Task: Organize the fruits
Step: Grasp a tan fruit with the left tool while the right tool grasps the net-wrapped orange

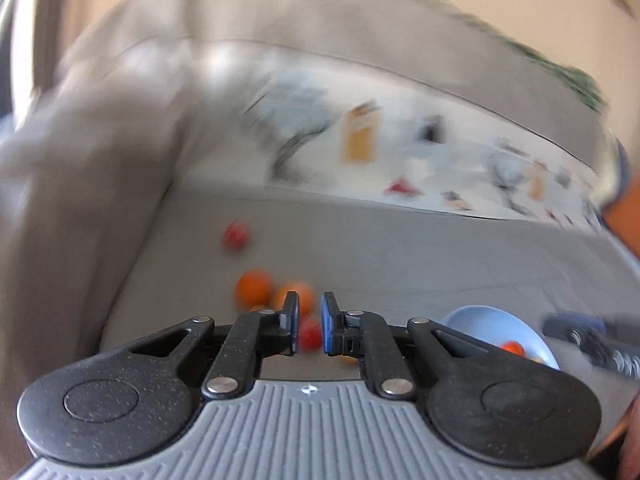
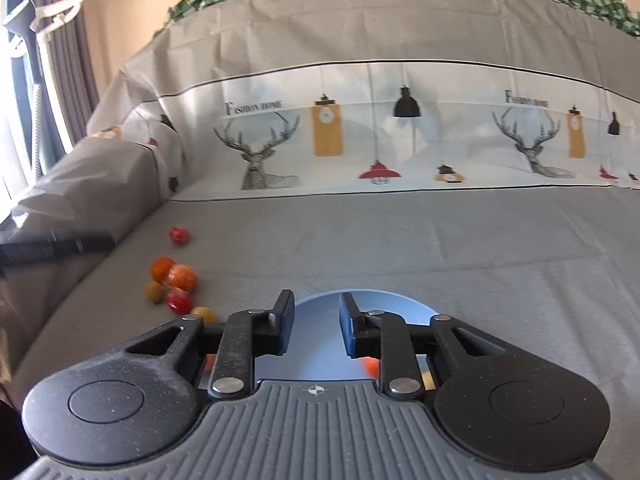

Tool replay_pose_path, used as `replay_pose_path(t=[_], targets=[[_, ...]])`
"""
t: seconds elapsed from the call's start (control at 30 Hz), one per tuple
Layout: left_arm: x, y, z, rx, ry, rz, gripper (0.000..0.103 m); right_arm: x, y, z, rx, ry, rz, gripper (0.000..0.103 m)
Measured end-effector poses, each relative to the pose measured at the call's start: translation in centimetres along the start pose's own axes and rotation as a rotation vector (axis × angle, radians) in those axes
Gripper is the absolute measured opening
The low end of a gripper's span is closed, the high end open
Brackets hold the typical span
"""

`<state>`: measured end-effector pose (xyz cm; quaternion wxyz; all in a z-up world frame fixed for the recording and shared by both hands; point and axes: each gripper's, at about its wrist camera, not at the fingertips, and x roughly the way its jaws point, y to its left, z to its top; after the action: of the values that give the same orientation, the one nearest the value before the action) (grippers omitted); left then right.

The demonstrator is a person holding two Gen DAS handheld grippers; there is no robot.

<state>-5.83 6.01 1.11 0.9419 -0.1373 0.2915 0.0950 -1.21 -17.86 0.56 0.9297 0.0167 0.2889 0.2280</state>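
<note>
- Fruit pile (image 2: 176, 280): on the grey cover (image 2: 400, 248), ahead and left of the right gripper.
- Left gripper (image 1: 310, 306): squeezed nearly together. A red fruit (image 1: 310, 336) shows in the tiny gap; I cannot tell if it is pinched.
- Right gripper (image 2: 316, 302): pulled close, holding nothing, just over the blue bowl (image 2: 380, 299).
</note>
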Motion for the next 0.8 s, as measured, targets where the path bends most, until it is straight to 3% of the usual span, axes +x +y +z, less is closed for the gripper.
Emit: replay_pose_path(t=[0.07,0.23,0.4,0.63,0.8], targets=[[-0.6,1.4,0.3,-0.093,-0.042,-0.038,0.009,0.2,0.3,0.1,0.001,0.001,0.019,0.025],[-0.1,2.0,0.6,-0.16,-0.011,-0.064,0.01,1.4,1.3,0.1,0.008,0.025,0.071,0.025],[1.1,3.4,0.4,-0.218,0.033,-0.054,0.01,2.9,3.0,-0.7,-0.034,0.065,0.134,0.026],[3.3,6.4,0.4,-0.397,0.073,-0.038,0.01,5.1,6.4,-1.3,-0.141,0.119,0.212,0.026],[5.6,6.1,0.3,-0.389,0.107,-0.026,0.011,7.3,8.2,-1.6,-0.163,0.18,0.227,0.026]])
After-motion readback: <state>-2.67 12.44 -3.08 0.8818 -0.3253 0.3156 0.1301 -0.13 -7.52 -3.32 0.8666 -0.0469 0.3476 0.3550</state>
